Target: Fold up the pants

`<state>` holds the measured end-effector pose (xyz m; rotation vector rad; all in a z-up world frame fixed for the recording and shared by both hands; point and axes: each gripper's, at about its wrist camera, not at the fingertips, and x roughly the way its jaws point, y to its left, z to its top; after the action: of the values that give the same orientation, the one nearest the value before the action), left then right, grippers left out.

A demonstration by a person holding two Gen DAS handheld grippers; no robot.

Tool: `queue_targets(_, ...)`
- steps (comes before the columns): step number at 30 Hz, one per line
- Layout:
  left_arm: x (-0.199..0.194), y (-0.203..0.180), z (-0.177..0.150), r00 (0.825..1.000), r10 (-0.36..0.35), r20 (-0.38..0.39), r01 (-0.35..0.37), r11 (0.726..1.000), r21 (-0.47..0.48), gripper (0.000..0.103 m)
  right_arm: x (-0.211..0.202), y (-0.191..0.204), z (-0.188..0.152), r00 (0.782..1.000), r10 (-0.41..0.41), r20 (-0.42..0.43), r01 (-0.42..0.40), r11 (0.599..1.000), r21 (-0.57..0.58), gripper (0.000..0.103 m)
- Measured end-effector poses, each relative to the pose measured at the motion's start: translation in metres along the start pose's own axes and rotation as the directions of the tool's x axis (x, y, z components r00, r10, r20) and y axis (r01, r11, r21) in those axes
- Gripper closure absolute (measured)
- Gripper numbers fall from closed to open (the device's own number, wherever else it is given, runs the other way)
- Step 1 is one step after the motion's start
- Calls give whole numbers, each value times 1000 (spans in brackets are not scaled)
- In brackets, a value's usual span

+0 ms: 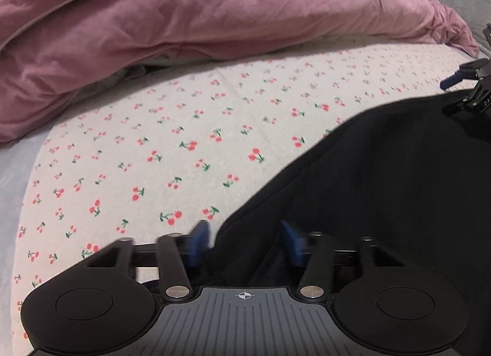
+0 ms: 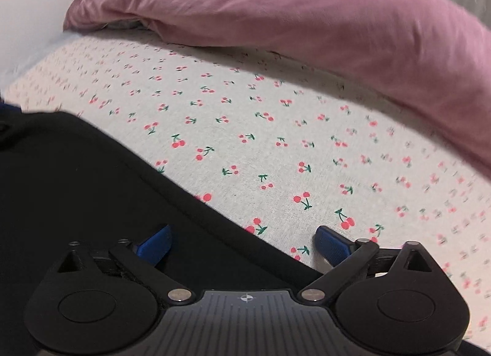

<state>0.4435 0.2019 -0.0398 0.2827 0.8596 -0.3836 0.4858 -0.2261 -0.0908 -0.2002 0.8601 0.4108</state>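
Black pants (image 1: 383, 187) edge sits between my half-closed left gripper (image 1: 245, 240) pads (not visibly pinched), right gripper (image 2: 242, 244) spread, straddling the far edge.

pants (image 1: 383, 178) on sheet (image 1: 153, 141); pillow (image 1: 184, 18) behind | both on sheet

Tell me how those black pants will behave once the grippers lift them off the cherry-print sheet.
The black pants lie limp and flat on the cherry-print sheet, so they will probably sag and drape from wherever they are pinched. The edge between the left gripper jaws looks thin, so likely light. The matte cloth looks unlikely to slip from the blue pads.
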Motion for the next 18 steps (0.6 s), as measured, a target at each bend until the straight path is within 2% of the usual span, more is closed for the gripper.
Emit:
queue_targets(1,1,0,0,1000,19,7,-19,1000,-1,78,0,-1,0,1000,9,2,-9,1000,-1,3)
queue_targets(3,2,-3,0,999,32,22,-32,1000,-2,84,-2,0,-3,1000,21,11,-21,1000,-5,7)
queue_targets(4,2,-4,0,998,61,35,-61,998,3,95,-4,1,-4,999,29,18,-29,1000,-9,9)
queue_targets(5,4,-5,0,995,99,34,-99,995,8,95,-3,2,-4,999,40,23,-39,999,-13,16)
queue_targets(7,6,-3,-1,993,108,48,-108,994,-5,95,-7,4,-6,997,66,31,-65,998,-24,27)
queue_targets(9,7,-6,-1,987,145,64,-146,989,-1,96,-10,10,-6,995,98,29,-96,995,-40,45)
queue_targets(11,7,-10,0,977,197,79,-199,980,11,96,-12,16,-3,994,107,28,-106,993,-53,83)
queue_targets(15,-1,-18,3,951,279,130,-282,959,3,97,-21,36,-4,999,-3,41,8,993,-118,98)
queue_targets(18,-16,-23,5,935,311,171,-314,949,-9,97,-37,46,-7,993,-61,97,73,989,-125,100)
